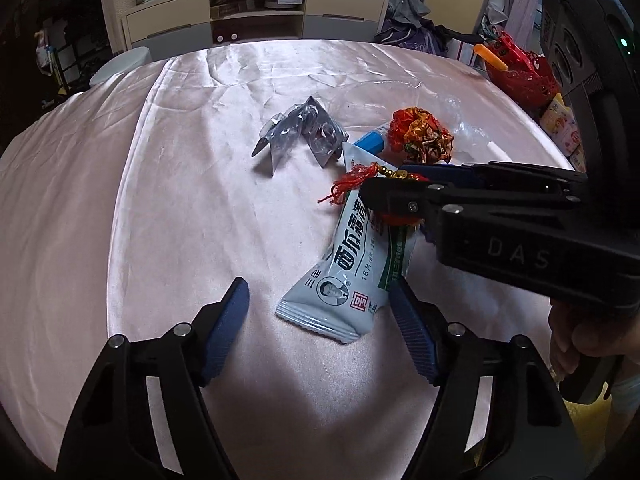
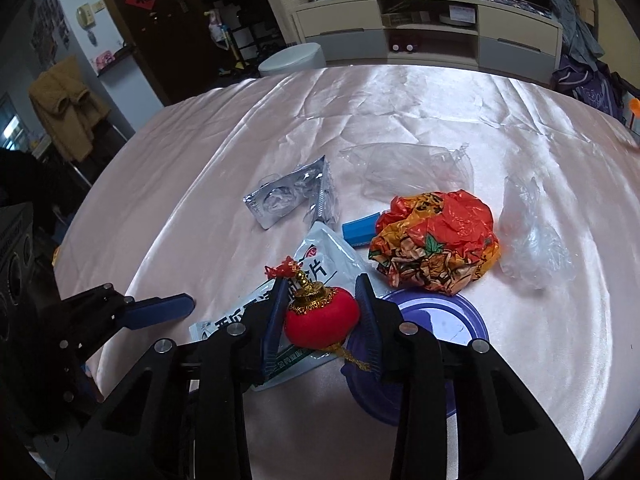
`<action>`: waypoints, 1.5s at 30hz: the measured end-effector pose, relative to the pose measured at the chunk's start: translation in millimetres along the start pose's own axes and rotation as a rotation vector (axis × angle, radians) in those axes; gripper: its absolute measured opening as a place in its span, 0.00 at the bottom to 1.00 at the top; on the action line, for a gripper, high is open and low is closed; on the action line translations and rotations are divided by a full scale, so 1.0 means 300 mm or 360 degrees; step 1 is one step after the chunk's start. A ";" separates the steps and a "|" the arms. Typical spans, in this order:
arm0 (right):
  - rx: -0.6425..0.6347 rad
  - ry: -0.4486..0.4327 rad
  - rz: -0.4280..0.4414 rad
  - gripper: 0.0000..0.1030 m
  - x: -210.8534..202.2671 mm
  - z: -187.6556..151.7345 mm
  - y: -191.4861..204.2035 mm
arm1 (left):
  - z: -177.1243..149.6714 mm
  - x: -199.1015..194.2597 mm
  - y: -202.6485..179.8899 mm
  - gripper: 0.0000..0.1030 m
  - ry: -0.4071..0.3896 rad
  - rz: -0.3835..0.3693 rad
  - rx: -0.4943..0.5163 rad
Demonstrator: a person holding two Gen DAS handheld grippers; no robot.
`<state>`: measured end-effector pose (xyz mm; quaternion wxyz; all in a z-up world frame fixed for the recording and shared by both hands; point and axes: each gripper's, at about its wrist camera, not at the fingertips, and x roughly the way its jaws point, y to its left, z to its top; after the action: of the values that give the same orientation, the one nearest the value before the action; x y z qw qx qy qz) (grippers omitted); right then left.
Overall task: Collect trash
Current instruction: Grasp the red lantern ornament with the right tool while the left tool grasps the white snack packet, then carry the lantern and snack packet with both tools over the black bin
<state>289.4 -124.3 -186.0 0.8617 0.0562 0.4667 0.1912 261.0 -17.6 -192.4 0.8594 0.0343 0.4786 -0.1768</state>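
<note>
A white-and-green lozenge sachet (image 1: 348, 272) lies on the pink satin cloth (image 1: 160, 200). My left gripper (image 1: 320, 320) straddles its lower end, open, the right pad at the sachet's edge and the left pad well apart. My right gripper (image 2: 323, 300) is shut on a small red lantern ornament (image 2: 320, 316) with a gold cap and red tassel, just above the sachet (image 2: 320, 256). In the left wrist view that gripper (image 1: 400, 196) reaches in from the right, with the tassel (image 1: 344, 188) sticking out.
More litter lies beyond: a silver blister pack (image 2: 288, 196), a blue box (image 2: 360, 230), a crumpled orange wrapper (image 2: 436, 244), clear plastic film (image 2: 408, 168), a clear bag (image 2: 532, 232) and a purple lid (image 2: 452, 320). A red basket (image 1: 520, 68) stands off the table's right side.
</note>
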 end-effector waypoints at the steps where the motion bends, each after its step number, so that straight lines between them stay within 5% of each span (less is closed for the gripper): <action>1: 0.0017 -0.0003 0.0005 0.35 -0.004 0.004 -0.009 | 0.004 0.000 -0.001 0.53 -0.0007 -0.0017 -0.0002; 11: 0.0085 -0.0085 -0.0016 0.35 -0.097 0.009 -0.053 | 0.005 0.015 -0.071 0.29 -0.0026 -0.0026 0.0138; 12: 0.0083 -0.0102 -0.0019 0.35 -0.118 0.009 -0.053 | 0.002 0.013 -0.074 0.17 -0.0028 -0.0013 0.0143; 18: 0.0080 -0.0200 -0.0053 0.35 -0.253 -0.001 -0.054 | -0.035 -0.044 -0.076 0.16 -0.0049 0.0023 0.0121; 30: 0.0097 -0.0285 -0.0051 0.35 -0.452 -0.134 -0.020 | -0.142 -0.360 -0.094 0.15 -0.0262 0.0148 0.0074; 45: 0.0041 -0.0268 -0.0038 0.35 -0.585 -0.389 0.092 | -0.420 -0.534 -0.203 0.16 -0.0260 0.0065 0.0051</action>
<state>99.1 -175.3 -106.2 0.8992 0.0776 0.3958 0.1695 61.4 -2.4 -119.9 0.8983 0.0433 0.4033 -0.1689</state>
